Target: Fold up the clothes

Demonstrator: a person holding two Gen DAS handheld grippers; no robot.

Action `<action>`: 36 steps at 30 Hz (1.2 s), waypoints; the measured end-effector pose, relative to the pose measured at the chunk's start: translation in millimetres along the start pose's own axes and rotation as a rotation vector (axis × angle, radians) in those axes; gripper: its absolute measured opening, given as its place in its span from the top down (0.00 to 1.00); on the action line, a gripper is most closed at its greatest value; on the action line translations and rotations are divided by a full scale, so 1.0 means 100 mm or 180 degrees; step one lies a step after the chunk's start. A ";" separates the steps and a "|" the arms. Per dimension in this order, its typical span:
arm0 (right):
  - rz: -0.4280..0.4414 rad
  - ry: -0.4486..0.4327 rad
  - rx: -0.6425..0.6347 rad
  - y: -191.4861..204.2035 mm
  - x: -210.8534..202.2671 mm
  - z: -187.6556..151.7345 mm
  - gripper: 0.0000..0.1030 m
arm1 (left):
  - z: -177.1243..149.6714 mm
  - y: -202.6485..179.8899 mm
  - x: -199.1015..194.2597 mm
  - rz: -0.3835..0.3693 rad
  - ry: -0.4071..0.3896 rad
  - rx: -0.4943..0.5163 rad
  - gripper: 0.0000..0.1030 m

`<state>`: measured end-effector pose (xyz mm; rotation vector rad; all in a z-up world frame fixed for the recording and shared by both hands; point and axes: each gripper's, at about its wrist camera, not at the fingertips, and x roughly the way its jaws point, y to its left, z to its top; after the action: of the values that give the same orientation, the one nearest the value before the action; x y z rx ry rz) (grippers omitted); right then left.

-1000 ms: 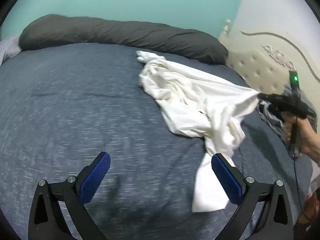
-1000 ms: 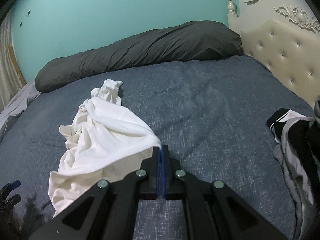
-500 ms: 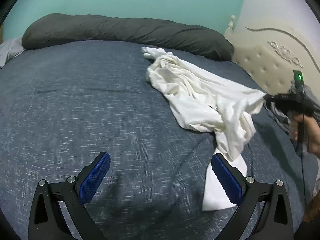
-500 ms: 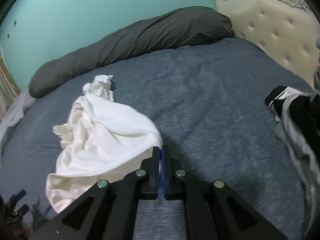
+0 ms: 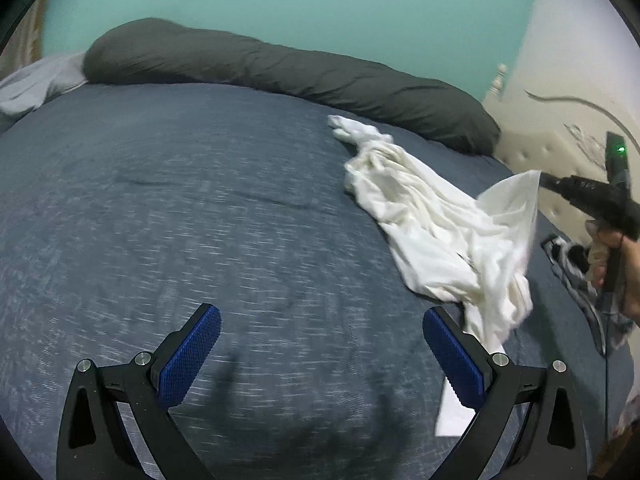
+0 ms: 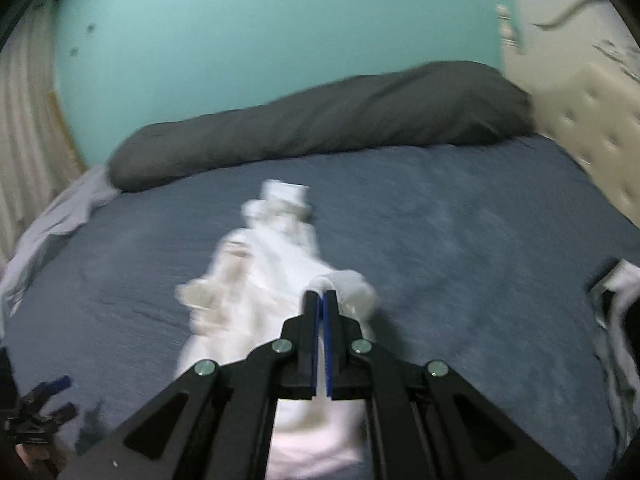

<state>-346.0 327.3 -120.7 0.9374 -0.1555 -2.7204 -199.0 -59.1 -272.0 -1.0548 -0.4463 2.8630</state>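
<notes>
The right gripper (image 6: 323,298) is pinching an edge of the white garment (image 5: 432,224) and lifting it off the bed (image 5: 200,200), toward the headboard-side edge. The left gripper (image 5: 322,354) is hanging wide open, empty. Spreading seems underway; next, the left likely needs another corner.

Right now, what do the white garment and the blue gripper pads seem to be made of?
White garment: soft, matte, probably cotton knit; it drapes in fine creases. Pads on the left gripper: likely rubber or plastic, matte, with a visible gridded texture.
</notes>
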 end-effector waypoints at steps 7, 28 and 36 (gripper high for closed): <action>0.0860 0.0197 -0.0586 1.06 0.38 0.12 0.99 | 0.07 0.24 -0.04 0.0071 -0.0040 -0.0208 0.00; 0.0777 0.0740 -0.0443 1.27 0.52 -0.46 0.57 | 0.07 0.37 0.06 0.0061 0.0092 -0.0339 0.00; 0.0315 0.0799 0.0182 0.86 0.31 -0.81 0.55 | 0.18 0.22 0.11 0.0017 0.0108 -0.0223 0.00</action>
<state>-302.0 235.1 -187.2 1.2420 -0.2252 -2.4944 -217.9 -82.7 -272.1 -1.1151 -0.5461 2.8487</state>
